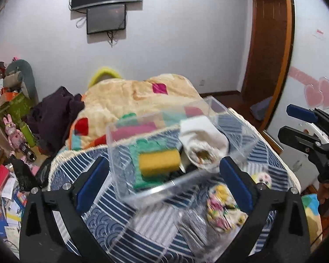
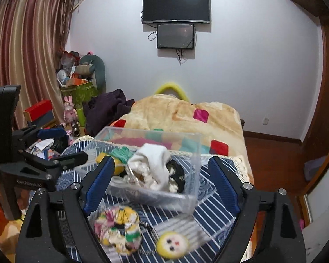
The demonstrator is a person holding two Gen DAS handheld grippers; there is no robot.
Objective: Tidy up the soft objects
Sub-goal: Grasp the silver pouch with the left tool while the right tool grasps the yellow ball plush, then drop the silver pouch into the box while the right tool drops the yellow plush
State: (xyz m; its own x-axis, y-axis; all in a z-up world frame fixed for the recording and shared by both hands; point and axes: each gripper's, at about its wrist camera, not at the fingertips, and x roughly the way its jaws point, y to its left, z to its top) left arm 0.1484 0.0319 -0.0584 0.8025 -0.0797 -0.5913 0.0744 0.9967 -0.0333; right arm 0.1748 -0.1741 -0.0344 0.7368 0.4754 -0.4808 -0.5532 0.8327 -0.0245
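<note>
A clear plastic box [image 1: 129, 188] [image 2: 193, 197] sits on the blue striped cloth. Inside lie a yellow-green sponge [image 1: 159, 161] [image 2: 118, 166], a white sock [image 1: 199, 135] [image 2: 155, 164] and a black item [image 2: 177, 173]. Outside the box, near me, lie a floral scrunchie [image 1: 221, 208] [image 2: 118, 228] and a round yellow plush face [image 2: 172, 244] [image 1: 262, 177]. My left gripper [image 1: 163, 182] is open and empty, just short of the box. My right gripper [image 2: 160, 188] is open and empty, with the box and scrunchie between its fingers in view.
A beige quilt [image 2: 186, 114] with coloured squares covers the bed behind the box. A dark purple garment [image 2: 107, 107] lies at its left. Cluttered boxes and toys [image 2: 76, 83] stand left. Wooden floor [image 2: 274, 160] is at right.
</note>
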